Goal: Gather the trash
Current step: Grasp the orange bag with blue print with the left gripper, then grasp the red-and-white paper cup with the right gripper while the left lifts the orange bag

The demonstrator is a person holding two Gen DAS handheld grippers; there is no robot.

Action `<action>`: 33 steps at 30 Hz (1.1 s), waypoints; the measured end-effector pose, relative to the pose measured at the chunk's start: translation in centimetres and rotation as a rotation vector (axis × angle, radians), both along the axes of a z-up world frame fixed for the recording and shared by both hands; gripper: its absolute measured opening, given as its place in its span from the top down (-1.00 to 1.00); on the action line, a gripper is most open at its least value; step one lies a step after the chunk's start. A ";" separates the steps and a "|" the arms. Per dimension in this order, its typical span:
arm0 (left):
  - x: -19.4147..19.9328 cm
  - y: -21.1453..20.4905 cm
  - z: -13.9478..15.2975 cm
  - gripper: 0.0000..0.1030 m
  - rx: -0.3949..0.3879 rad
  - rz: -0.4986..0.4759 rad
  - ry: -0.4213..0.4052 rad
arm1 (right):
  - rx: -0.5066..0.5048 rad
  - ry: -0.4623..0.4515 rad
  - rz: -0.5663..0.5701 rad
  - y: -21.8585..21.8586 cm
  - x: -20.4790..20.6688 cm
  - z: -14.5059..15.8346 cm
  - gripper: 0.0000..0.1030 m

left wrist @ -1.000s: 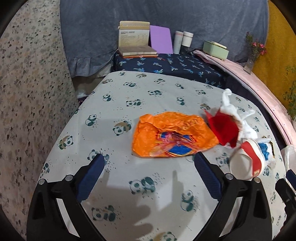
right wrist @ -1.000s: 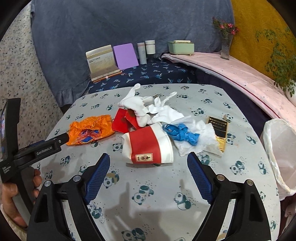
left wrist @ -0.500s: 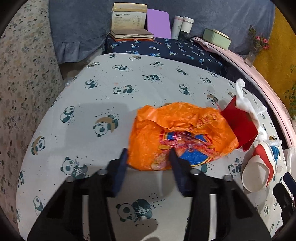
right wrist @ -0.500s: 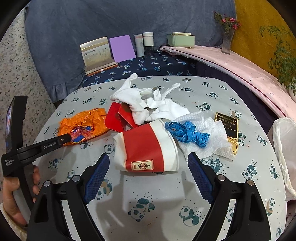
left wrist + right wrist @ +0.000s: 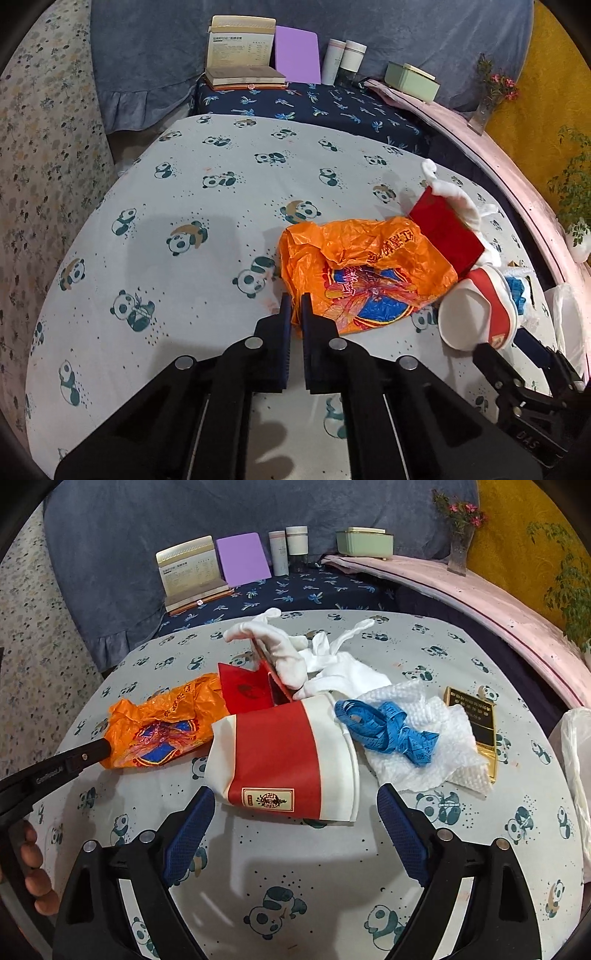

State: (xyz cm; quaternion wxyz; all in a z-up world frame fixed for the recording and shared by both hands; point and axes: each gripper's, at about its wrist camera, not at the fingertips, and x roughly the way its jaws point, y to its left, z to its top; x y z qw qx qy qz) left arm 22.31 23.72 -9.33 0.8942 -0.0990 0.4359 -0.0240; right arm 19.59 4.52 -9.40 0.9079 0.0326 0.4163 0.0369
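Note:
A crumpled orange plastic bag point(image 5: 369, 273) lies on the panda-print table point(image 5: 184, 206). My left gripper point(image 5: 295, 301) is shut on the bag's near left edge, which is pinched between the pads. In the right wrist view the same bag point(image 5: 162, 731) lies left of a red-and-white paper cup point(image 5: 280, 760) on its side. My right gripper point(image 5: 295, 794) stands open just in front of the cup, with the fingers apart from it. Behind the cup are a red envelope point(image 5: 247, 690), white gloves point(image 5: 288, 657), a blue tape measure point(image 5: 384, 731) on a paper towel point(image 5: 436, 760) and a gold box point(image 5: 476, 723).
A white bin bag point(image 5: 576, 760) hangs past the table's right edge. Behind the table, a dark-blue surface holds a book point(image 5: 240, 55), a purple board point(image 5: 297, 55), two bottles point(image 5: 343, 61) and a green box point(image 5: 412, 81). A pink ledge point(image 5: 498, 605) runs along the right. A hand point(image 5: 33, 871) grips the left tool.
My left gripper moved forward to the orange bag and shut on its edge. My right gripper came lower and closer to the cup, staying open.

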 end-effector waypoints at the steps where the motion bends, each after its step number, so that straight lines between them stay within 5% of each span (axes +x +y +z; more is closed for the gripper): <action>1: -0.2 -0.1 0.0 0.91 0.001 0.000 0.001 | 0.001 0.002 0.002 0.1 0.1 -0.1 -0.66; 17: -1.2 -0.9 -0.1 0.91 -0.010 -0.010 0.004 | 0.101 -0.002 0.001 0.2 1.6 -0.2 -0.60; 33: -5.2 -3.4 5.5 0.92 -0.017 -0.039 -0.089 | 0.140 -0.169 0.011 -1.9 -4.0 6.6 -0.59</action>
